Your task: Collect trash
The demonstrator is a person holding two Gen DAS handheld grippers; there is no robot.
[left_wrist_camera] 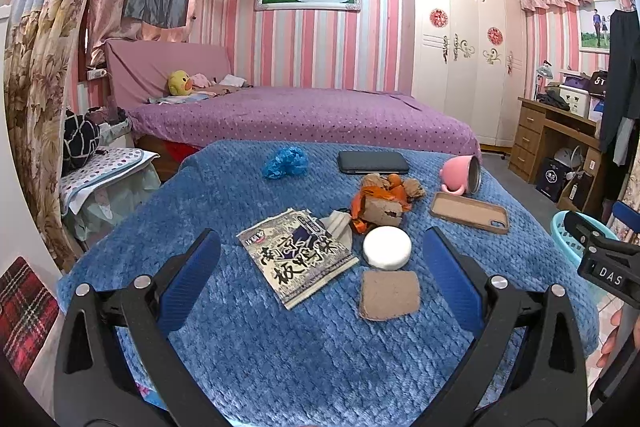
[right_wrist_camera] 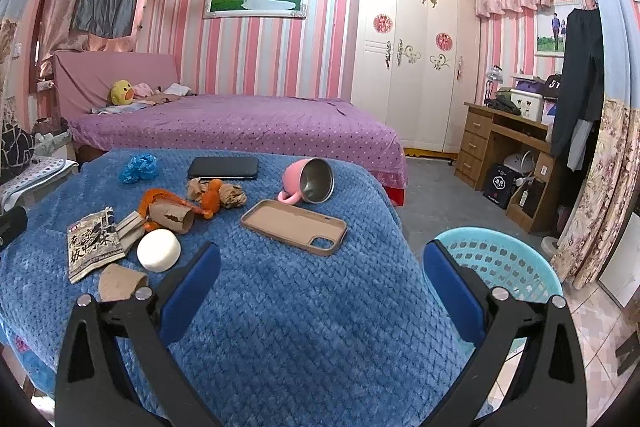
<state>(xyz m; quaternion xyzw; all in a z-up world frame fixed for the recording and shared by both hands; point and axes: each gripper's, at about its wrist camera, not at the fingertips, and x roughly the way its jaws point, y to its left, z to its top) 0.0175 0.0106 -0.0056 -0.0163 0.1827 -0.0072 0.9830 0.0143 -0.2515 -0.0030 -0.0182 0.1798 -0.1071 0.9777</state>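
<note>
On a blue blanket-covered table [left_wrist_camera: 248, 339] lies litter: a printed foil wrapper [left_wrist_camera: 298, 259], a brown cardboard scrap [left_wrist_camera: 390, 295], a torn cardboard tube with orange peel [left_wrist_camera: 380, 205], and a crumpled blue plastic wad [left_wrist_camera: 285, 161]. A white round puck [left_wrist_camera: 387, 247] sits among them. My left gripper [left_wrist_camera: 320, 251] hovers open just short of the wrapper and scrap, holding nothing. My right gripper [right_wrist_camera: 320, 263] is open and empty above the table's right edge, near a light-blue plastic basket [right_wrist_camera: 500, 259] on the floor. The wrapper [right_wrist_camera: 94, 243] and scrap [right_wrist_camera: 120, 281] lie to its left.
A tan phone case [right_wrist_camera: 294, 225], a tipped pink mug [right_wrist_camera: 310, 181] and a dark phone [right_wrist_camera: 224, 167] also lie on the blanket. A purple bed [right_wrist_camera: 240, 127] stands behind, a wooden desk [right_wrist_camera: 504, 143] at right, a cluttered side stand [left_wrist_camera: 104, 171] at left.
</note>
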